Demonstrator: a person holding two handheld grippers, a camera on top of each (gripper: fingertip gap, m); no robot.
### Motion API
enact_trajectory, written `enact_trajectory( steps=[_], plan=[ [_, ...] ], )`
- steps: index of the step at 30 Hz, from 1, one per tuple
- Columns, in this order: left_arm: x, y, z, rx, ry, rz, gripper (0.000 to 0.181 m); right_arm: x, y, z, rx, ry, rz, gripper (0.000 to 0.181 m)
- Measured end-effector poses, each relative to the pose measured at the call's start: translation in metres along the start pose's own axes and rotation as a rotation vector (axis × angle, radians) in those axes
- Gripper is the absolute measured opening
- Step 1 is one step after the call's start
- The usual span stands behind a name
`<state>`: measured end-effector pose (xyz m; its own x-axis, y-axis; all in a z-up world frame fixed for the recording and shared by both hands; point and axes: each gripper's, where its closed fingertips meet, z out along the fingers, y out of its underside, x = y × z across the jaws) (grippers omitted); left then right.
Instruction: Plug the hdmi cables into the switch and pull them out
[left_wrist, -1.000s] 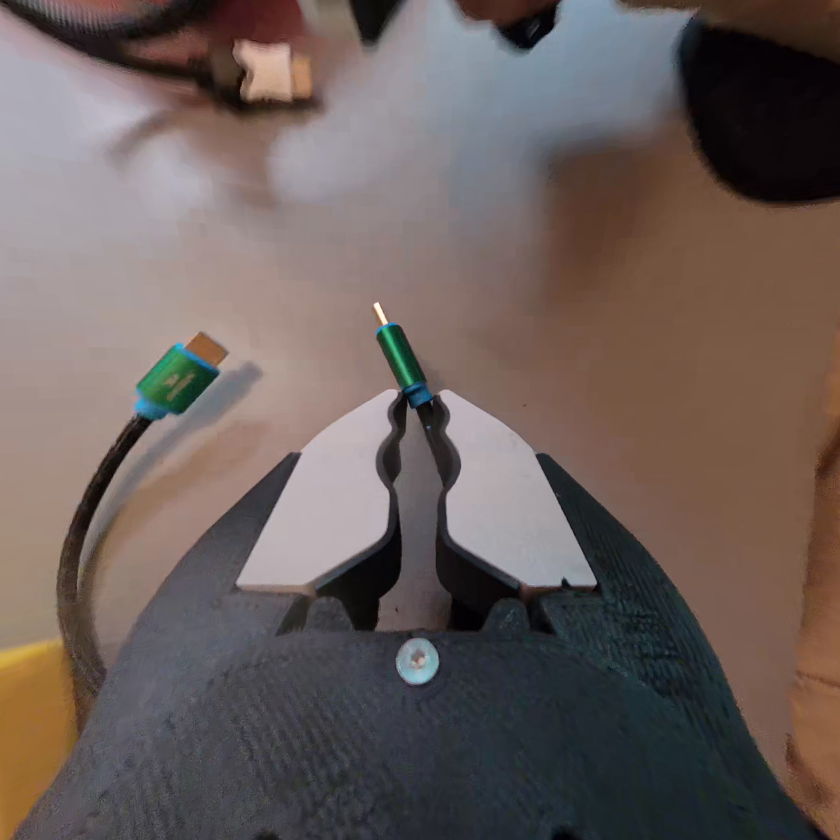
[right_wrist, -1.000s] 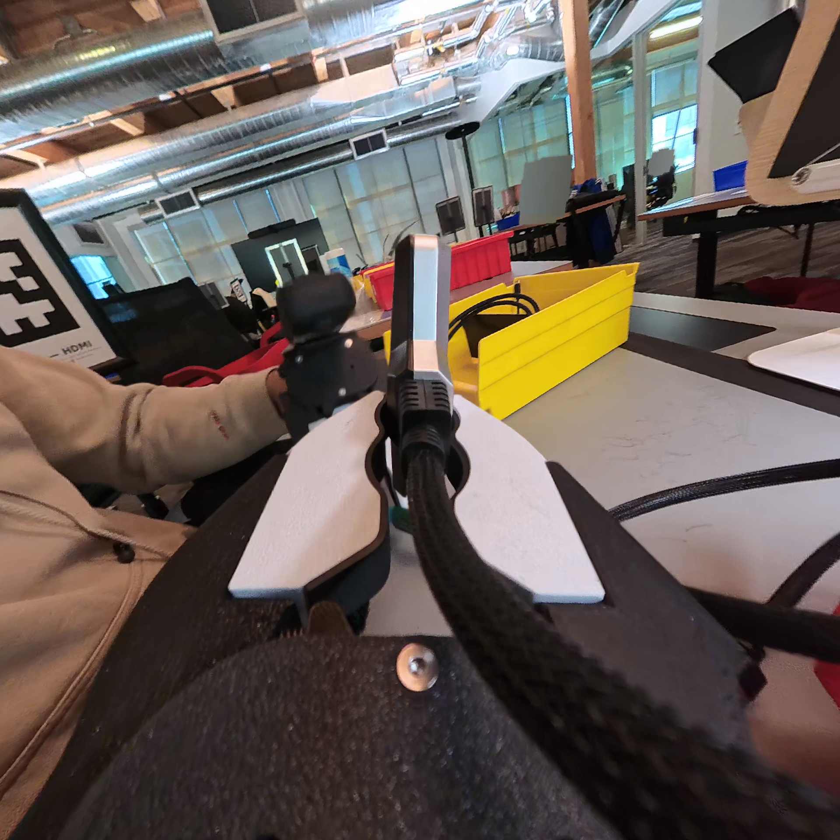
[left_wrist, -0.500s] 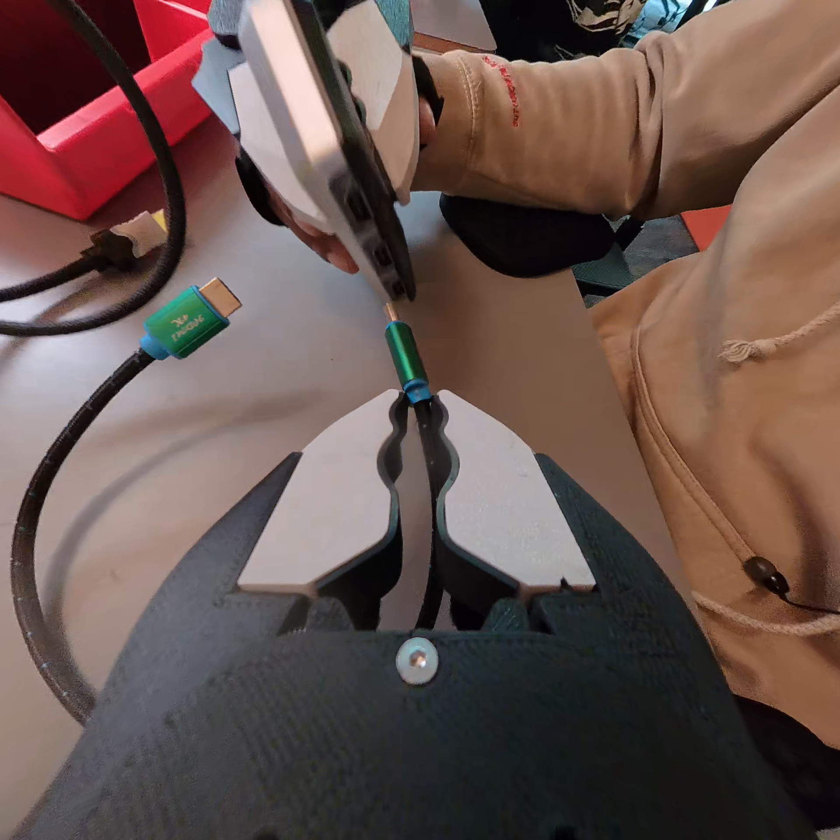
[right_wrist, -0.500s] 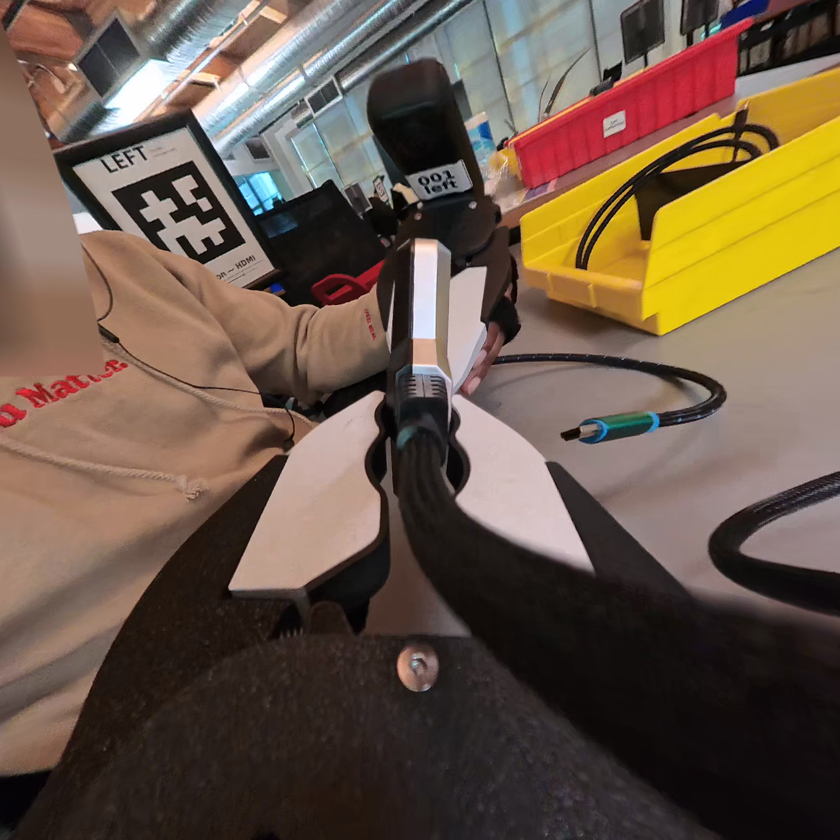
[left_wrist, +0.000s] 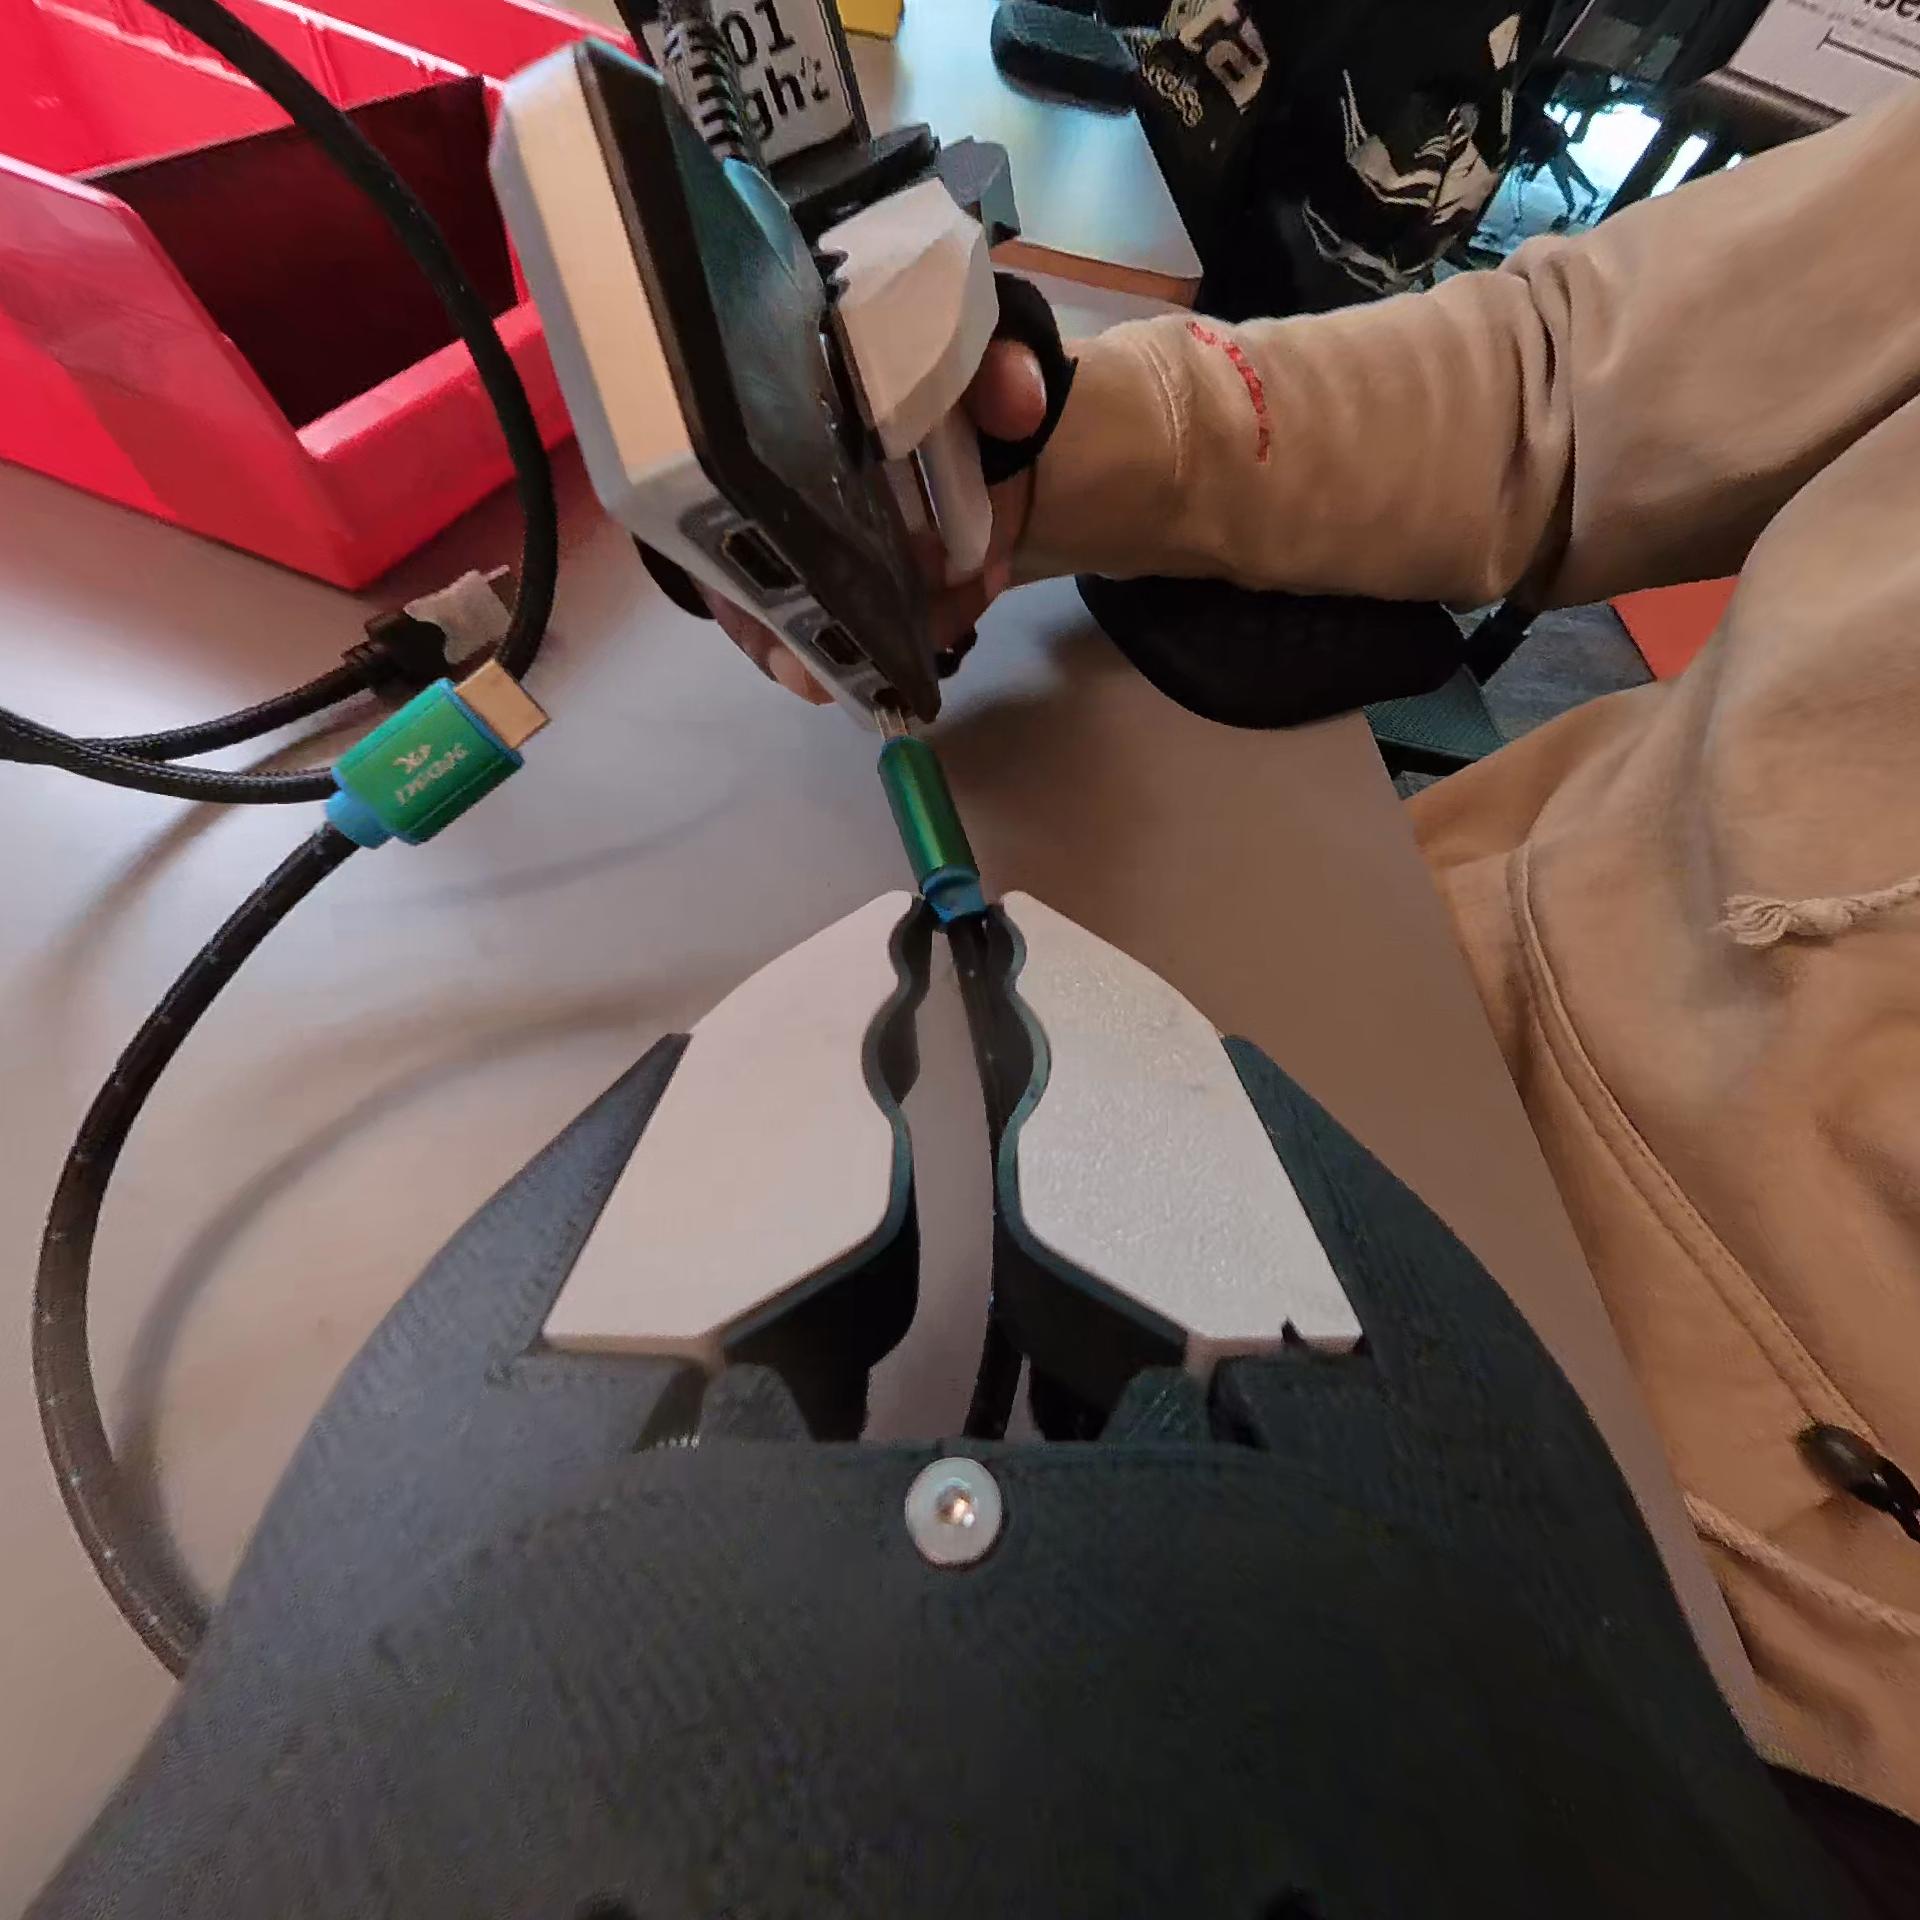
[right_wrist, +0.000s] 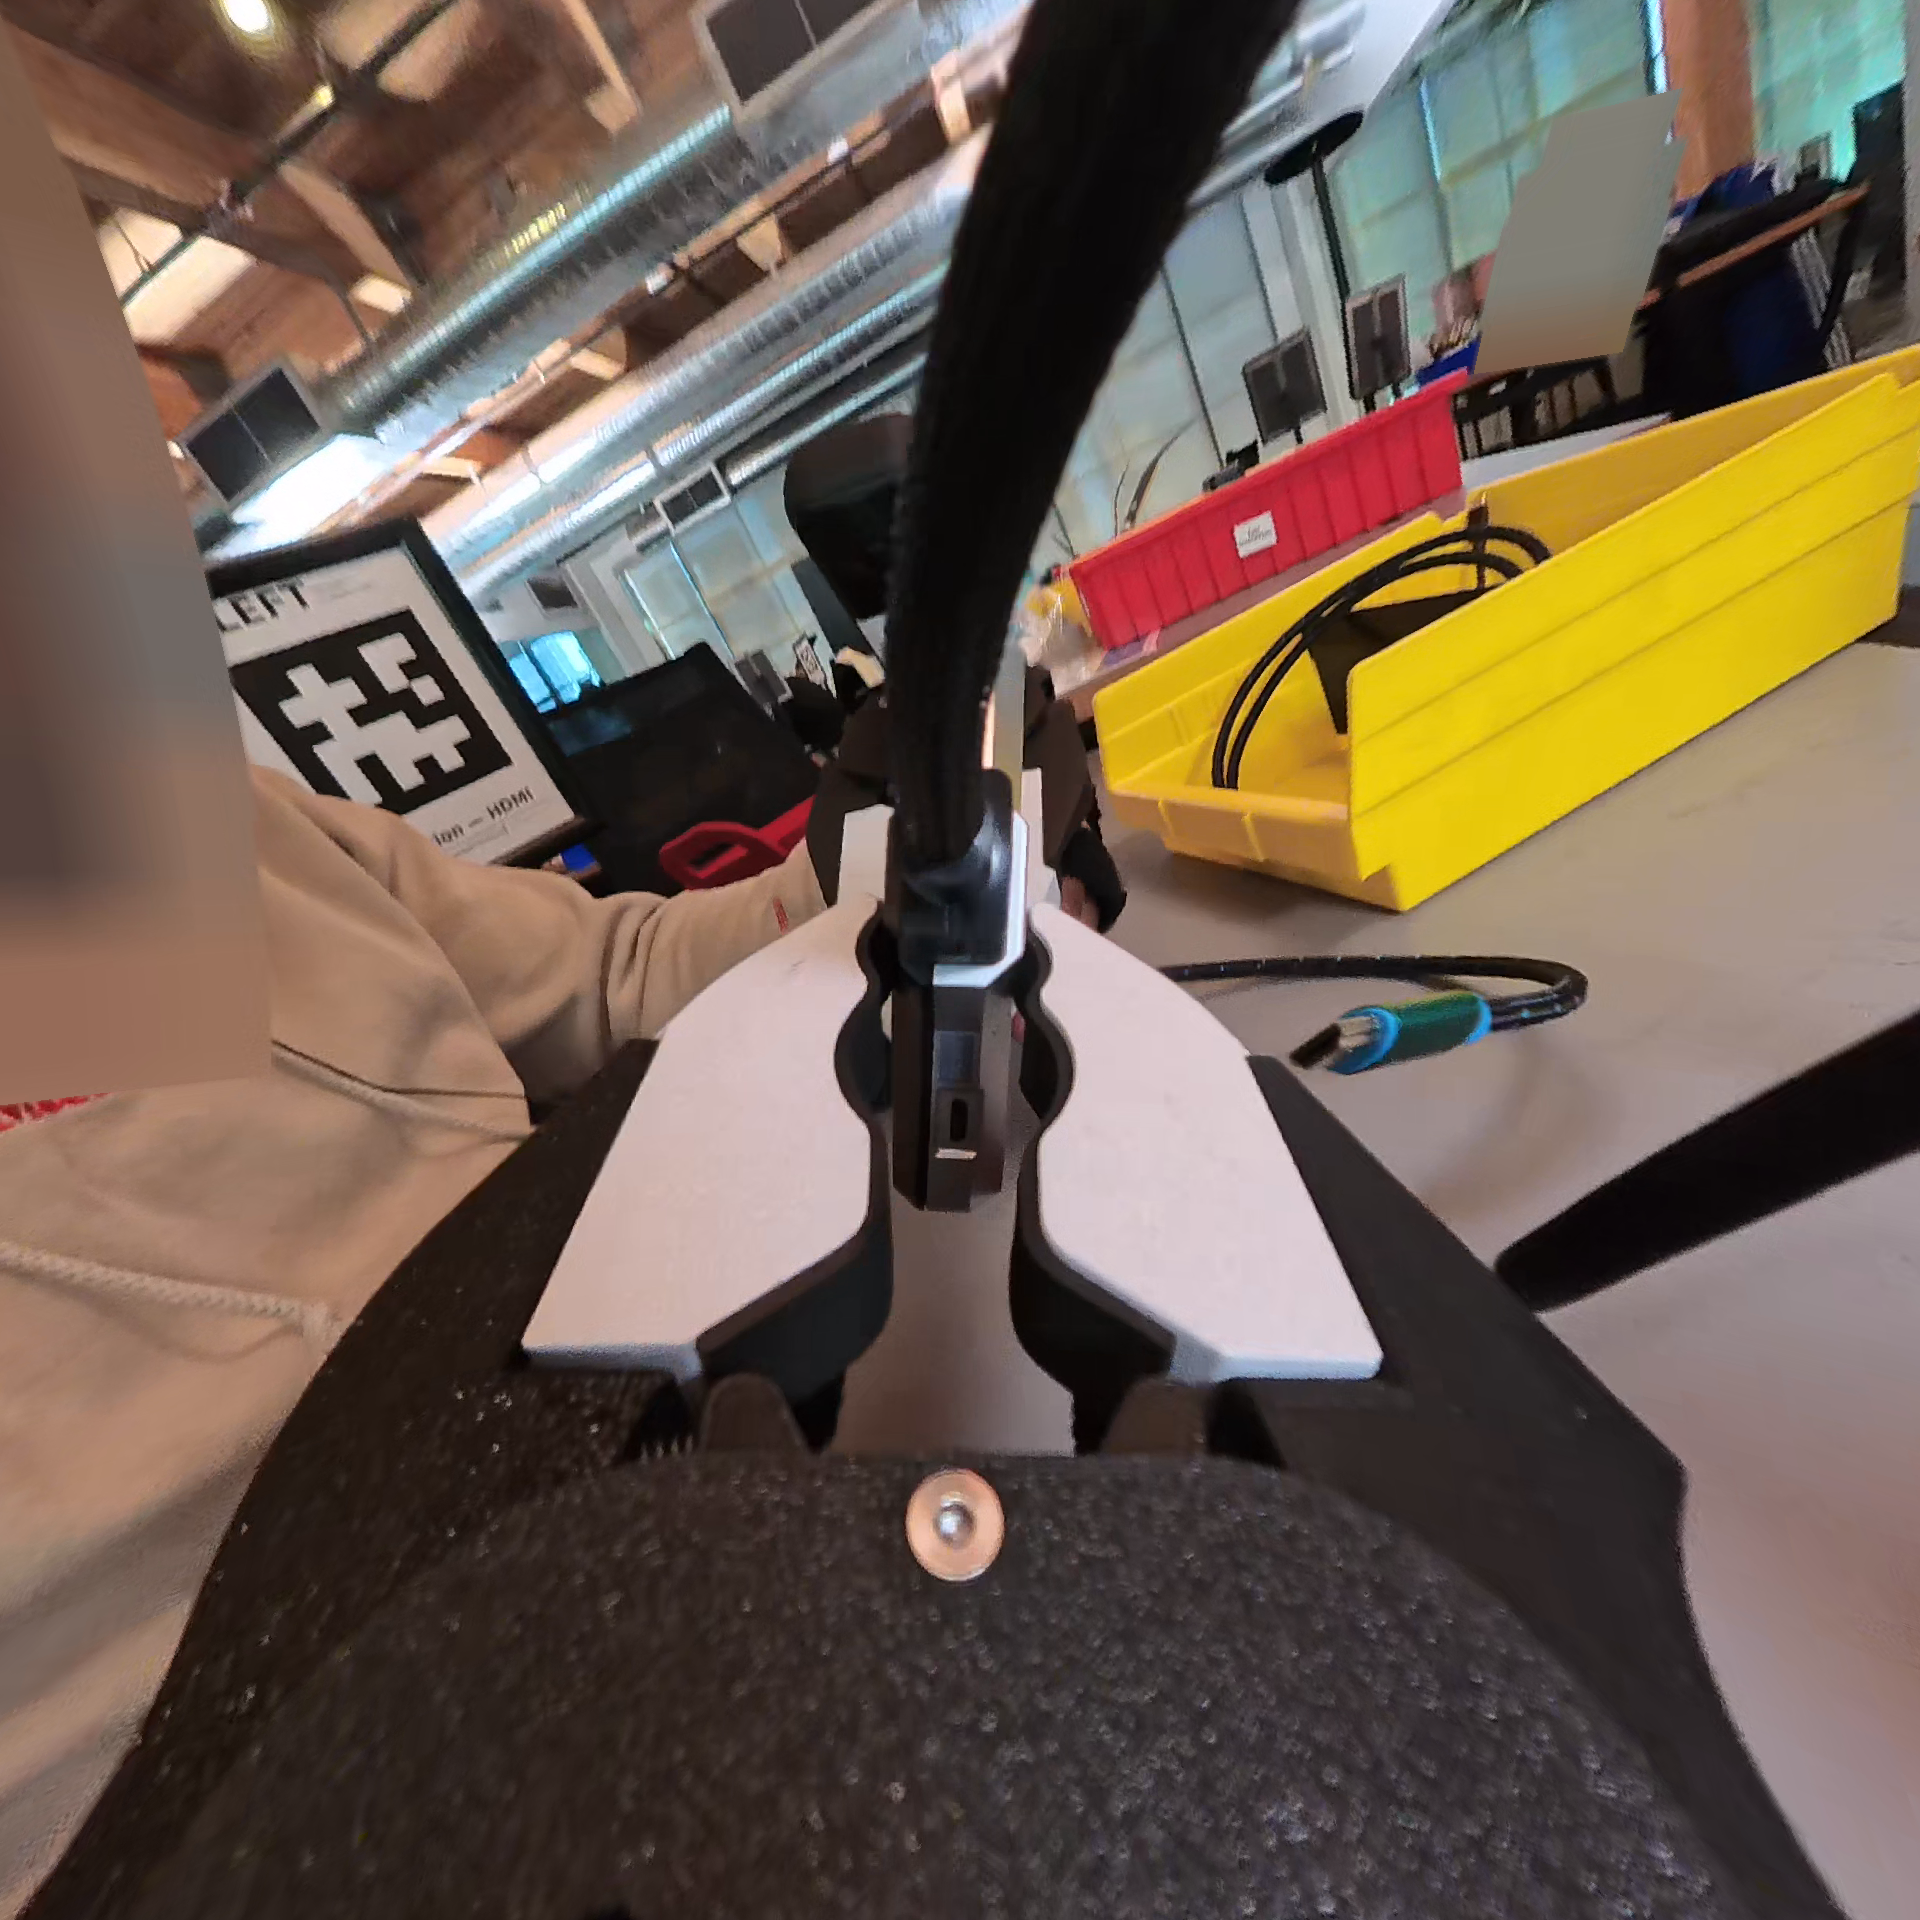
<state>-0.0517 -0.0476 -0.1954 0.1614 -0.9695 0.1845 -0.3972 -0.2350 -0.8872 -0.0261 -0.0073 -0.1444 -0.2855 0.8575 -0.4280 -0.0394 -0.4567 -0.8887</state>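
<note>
My left gripper is shut on a black cable just behind its green HDMI plug. The plug's metal tip meets the lowest port on the edge of the grey and black switch. My right gripper is shut on that switch and holds it upright above the table, with a thick black braided cable rising from its top. A second green HDMI plug lies loose on the table to the left, and it shows in the right wrist view to the right.
A red bin stands at the far left with black cables trailing past it. A yellow bin holding cables and a red bin stand beyond the grey table. A person's beige sleeve is on the right.
The switch has swung in from above and tilted, so its port edge now meets the green plug tip. The left gripper has kept its hold on the cable.
</note>
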Motion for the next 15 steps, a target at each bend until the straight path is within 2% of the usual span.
enact_trajectory(
  steps=[8,15],
  plan=[
    [0.000,-0.019,-0.008,0.120,-0.010,-0.001,0.010,-0.003,-0.017,-0.004,0.146,-0.052,0.075,0.022],
    [0.003,-0.021,-0.010,0.134,0.014,-0.016,0.010,-0.005,-0.020,-0.002,0.190,-0.066,0.099,0.022]
  ],
)
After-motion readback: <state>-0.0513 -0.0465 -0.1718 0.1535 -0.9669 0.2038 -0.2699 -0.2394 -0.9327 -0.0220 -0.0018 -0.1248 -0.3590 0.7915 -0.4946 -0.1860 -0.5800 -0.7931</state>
